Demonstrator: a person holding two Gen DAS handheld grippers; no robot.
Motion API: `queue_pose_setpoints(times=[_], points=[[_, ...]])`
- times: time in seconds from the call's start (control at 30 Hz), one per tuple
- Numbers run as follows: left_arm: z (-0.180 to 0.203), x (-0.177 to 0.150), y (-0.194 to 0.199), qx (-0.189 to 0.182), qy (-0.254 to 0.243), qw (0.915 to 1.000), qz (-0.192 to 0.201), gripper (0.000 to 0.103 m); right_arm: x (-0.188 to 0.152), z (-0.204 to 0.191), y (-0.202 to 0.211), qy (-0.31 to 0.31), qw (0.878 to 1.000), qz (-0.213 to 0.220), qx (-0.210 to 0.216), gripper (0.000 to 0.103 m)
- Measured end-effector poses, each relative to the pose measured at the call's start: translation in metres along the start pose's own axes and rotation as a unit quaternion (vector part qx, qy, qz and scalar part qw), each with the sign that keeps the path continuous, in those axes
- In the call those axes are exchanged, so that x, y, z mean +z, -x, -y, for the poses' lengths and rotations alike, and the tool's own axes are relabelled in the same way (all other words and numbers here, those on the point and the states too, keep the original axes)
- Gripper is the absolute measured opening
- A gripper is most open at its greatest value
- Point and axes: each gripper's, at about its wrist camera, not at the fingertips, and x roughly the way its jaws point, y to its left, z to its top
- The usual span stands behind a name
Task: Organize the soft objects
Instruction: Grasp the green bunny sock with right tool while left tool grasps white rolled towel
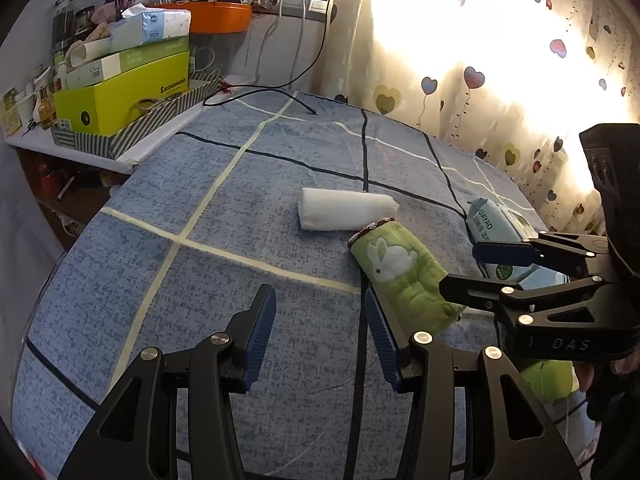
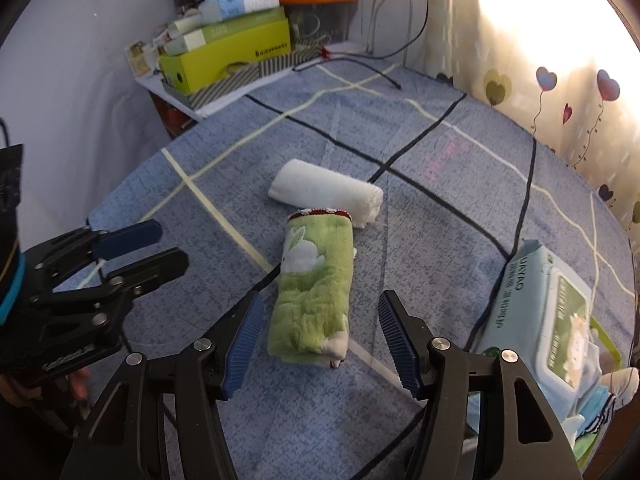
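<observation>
2 rolled terry towels (image 2: 312, 288) — blue-padded tongs (image 2: 320, 320) agape

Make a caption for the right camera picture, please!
Open right tongs hover over the green bunny towel beside a white towel.

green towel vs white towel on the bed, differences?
The green towel carries a white rabbit print and dark red trim; the white towel is plain. The green towel lies between the open right tongs; the white towel lies beyond it, crosswise, touching its trimmed end. Both are rolled, lying on the blue bedsheet.
</observation>
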Motion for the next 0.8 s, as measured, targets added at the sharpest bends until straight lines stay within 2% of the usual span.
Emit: queue_pose_setpoints(times=[0.33,0.37,0.4,0.43,0.47,0.63,0.8], points=[[-0.004,0.002,0.000,0.012,-0.008,0.9999,-0.001,0.048,0.013,-0.004,-0.054,-0.003,0.998,-0.067,0.010,0.060],[-0.004,0.003,0.000,0.014,-0.010,0.9999,-0.001,0.048,0.012,-0.004,-0.057,-0.003,0.998,-0.068,0.009,0.057],[-0.004,0.003,0.001,0.016,-0.013,0.9998,-0.001,0.048,0.011,-0.004,-0.057,-0.001,0.998,-0.066,0.007,0.049],[-0.004,0.004,0.001,0.018,-0.016,0.9997,0.000,0.048,0.010,-0.005,-0.056,0.003,0.998,-0.062,0.004,0.037],[-0.004,0.005,0.001,0.020,-0.020,0.9996,-0.001,0.048,0.010,-0.005,-0.054,0.004,0.998,-0.059,0.004,0.035],[0.003,0.008,-0.002,0.022,-0.041,0.9989,-0.002,0.048,0.004,0.001,-0.034,-0.001,0.999,-0.035,0.006,0.032],[0.014,0.020,-0.005,0.012,-0.086,0.9962,0.002,0.048,-0.004,0.012,-0.004,-0.017,1.000,-0.005,0.005,0.032]])
